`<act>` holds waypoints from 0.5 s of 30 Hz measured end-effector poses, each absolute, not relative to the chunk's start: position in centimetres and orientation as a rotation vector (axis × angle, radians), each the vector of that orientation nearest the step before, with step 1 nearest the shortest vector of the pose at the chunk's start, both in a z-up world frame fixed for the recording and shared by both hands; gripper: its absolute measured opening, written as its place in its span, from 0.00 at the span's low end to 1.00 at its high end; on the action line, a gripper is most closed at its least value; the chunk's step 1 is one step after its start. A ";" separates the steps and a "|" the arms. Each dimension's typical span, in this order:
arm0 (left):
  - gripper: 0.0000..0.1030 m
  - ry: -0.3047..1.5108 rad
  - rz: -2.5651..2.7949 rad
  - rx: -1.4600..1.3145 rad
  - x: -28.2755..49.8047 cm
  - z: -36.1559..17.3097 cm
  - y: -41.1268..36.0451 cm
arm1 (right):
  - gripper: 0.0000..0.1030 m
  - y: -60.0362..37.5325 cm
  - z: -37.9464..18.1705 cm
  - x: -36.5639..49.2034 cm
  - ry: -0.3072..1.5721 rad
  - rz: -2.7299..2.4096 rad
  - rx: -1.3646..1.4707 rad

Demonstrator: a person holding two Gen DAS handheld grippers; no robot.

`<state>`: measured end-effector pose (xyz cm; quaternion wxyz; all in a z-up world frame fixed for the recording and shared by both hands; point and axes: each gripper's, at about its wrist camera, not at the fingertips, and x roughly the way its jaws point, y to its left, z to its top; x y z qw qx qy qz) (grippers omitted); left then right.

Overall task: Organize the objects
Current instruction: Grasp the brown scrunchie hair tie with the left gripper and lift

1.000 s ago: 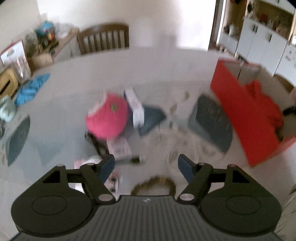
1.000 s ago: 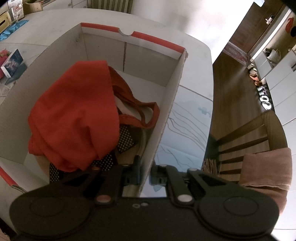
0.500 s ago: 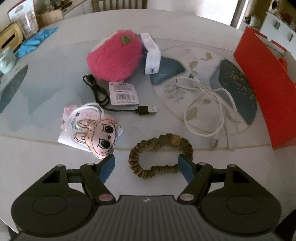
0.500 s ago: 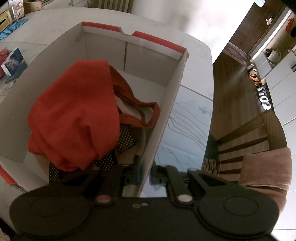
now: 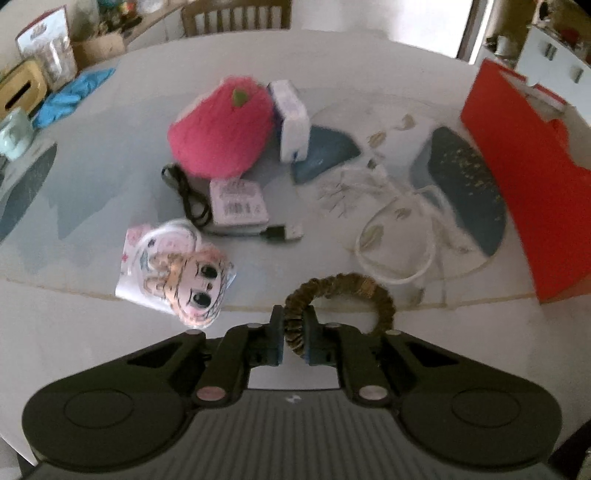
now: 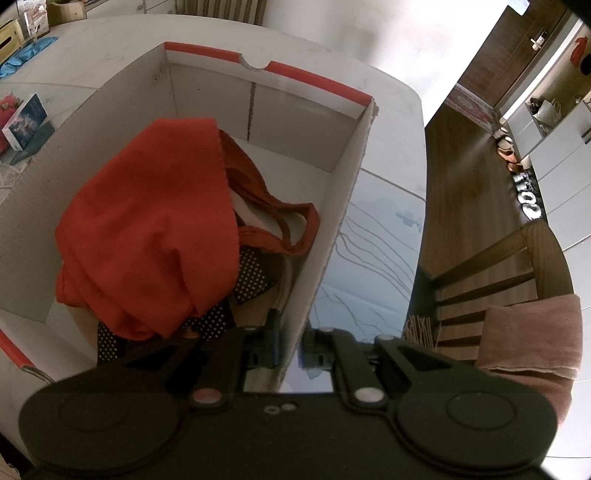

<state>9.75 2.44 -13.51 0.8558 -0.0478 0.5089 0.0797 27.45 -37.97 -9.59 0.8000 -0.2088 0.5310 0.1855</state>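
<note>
My left gripper is shut on a brown-gold scrunchie, whose loop arcs up and to the right over the table's near edge. Beyond it lie a cartoon-face keychain packet, a pink plush, a black USB cable, a pink tag, a small white box and a white cable. The red box stands at the right. My right gripper is shut on the red box's near wall. A red cloth lies inside.
A wooden chair with a pink towel stands right of the box. Blue cloth, a mug and cartons sit at the table's far left. Another chair stands behind the table.
My left gripper was open over the scrunchie; it has closed on the scrunchie's left side and lifted it slightly. The right gripper holds the box wall as before.
</note>
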 end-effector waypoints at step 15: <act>0.07 0.886 -0.040 -0.002 11.3 -2.5 -1.3 | 0.08 -38.0 -9.5 27.3 1.135 0.399 -0.452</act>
